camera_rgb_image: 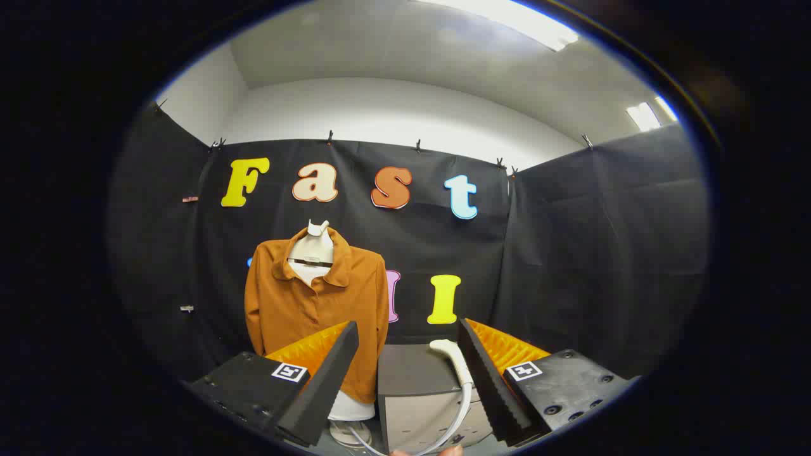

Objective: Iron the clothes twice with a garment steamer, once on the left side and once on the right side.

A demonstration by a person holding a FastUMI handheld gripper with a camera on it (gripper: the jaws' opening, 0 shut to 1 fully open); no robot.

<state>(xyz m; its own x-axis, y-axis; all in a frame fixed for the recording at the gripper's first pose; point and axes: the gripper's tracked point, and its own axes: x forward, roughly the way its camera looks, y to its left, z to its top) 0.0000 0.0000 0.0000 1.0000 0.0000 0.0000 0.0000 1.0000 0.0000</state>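
An orange-brown collared shirt (317, 304) hangs on a white mannequin torso (315, 244), beyond my left finger. A white garment steamer handle (457, 370) with a curved hose lies on a grey box (418, 389), just inside my right finger. My gripper (408, 364) is open, its fingers spread wide with the shirt's right edge and the box seen in the gap. Neither finger touches the steamer or the shirt.
Black cloth walls close the booth at the back and on both sides. The mannequin's white base (351, 408) stands low beside the grey box. A fingertip of a person (437, 452) shows at the very bottom, below the hose.
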